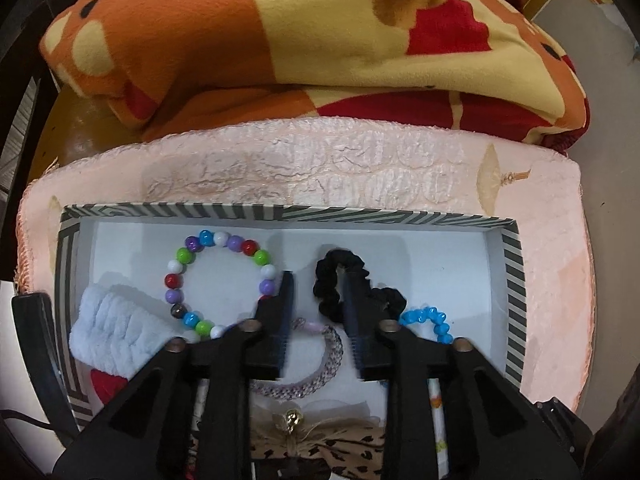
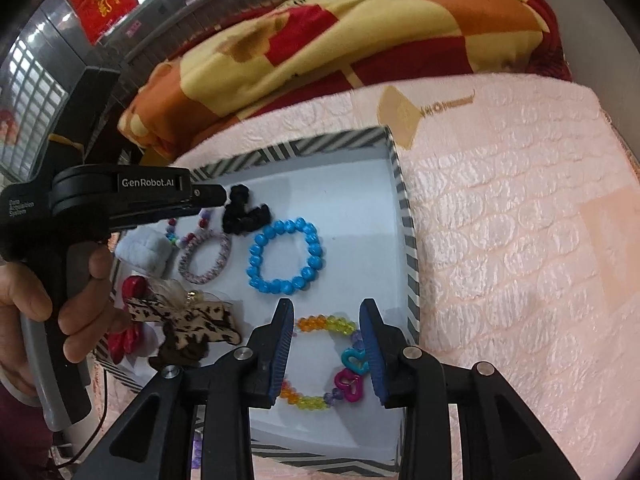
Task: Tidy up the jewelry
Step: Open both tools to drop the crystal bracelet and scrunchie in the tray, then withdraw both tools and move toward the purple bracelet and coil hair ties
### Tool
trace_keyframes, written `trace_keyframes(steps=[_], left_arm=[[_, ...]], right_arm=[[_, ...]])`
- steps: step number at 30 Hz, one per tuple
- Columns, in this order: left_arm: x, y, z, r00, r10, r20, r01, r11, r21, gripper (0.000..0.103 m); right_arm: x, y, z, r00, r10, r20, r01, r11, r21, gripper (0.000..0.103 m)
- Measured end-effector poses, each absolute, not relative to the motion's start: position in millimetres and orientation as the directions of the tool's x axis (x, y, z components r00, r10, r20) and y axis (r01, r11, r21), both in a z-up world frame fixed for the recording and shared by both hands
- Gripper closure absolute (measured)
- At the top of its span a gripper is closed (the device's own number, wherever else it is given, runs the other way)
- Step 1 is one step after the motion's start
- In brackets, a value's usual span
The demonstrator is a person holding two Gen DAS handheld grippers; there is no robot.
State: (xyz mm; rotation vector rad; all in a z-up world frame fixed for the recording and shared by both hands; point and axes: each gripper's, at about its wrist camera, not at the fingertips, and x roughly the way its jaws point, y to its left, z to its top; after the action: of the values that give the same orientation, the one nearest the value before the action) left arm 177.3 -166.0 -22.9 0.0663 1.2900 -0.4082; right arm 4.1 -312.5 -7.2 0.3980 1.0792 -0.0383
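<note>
A white box with a striped rim [image 1: 514, 280] [image 2: 408, 240] holds the jewelry. My left gripper [image 1: 316, 284] [image 2: 216, 196] points down into it, jaws apart over bare box floor. A black scrunchie [image 1: 324, 272] [image 2: 244, 212] lies against its right finger. A multicolour bead bracelet [image 1: 205, 237] lies to its left, a pink braided bracelet [image 1: 332, 344] [image 2: 188, 268] beneath it, and a blue bead bracelet [image 1: 430, 316] [image 2: 280, 227] to its right. My right gripper [image 2: 326, 306] is open above a translucent rainbow bracelet [image 2: 324, 322] with heart charms, which lies on the floor between the fingers.
A white fluffy band [image 1: 112, 328] [image 2: 144, 252], a leopard-print bow [image 1: 320, 444] [image 2: 192, 320] and a red piece [image 2: 128, 340] fill the box's left side. The box rests on pink quilted cloth [image 2: 500, 240]. A folded orange and yellow blanket [image 1: 280, 40] lies behind. A hand [image 2: 80, 320] grips the left tool.
</note>
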Motion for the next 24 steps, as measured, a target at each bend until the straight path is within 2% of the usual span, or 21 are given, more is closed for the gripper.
trace_keyframes(steps=[4,10,14,20,24], left_arm=[[176.7,-151.5,-13.6,0.221,-0.279,-0.934,0.314,0.928,-0.202,0.068],[155.6,-131.1,12.7,0.271,-0.275,-0.922,0.321,0.929,-0.183,0.065],[133.8,-119.7,27.8,0.332,-0.25,-0.909,0.326,0.935,-0.138,0.063],[95.9,-101.5,34.1,0.403,-0.206,-0.892,0.318,0.945,-0.074,0.063],[73.4,-91.4,33.7,0.435,-0.181,-0.882,0.302,0.952,-0.047,0.063]], right_arm=[[-0.7,-307.9,2.6,0.504,0.151,-0.851,0.216,0.931,0.293,0.062],[-13.9,-298.0,15.1,0.527,0.135,-0.839,0.193,0.942,0.273,0.058],[-24.6,-289.5,22.6,0.54,0.126,-0.832,0.172,0.951,0.256,0.044],[-42.6,-273.7,32.3,0.556,0.134,-0.821,0.137,0.959,0.25,0.037],[-54.2,-261.8,33.8,0.55,0.138,-0.823,0.112,0.965,0.236,0.036]])
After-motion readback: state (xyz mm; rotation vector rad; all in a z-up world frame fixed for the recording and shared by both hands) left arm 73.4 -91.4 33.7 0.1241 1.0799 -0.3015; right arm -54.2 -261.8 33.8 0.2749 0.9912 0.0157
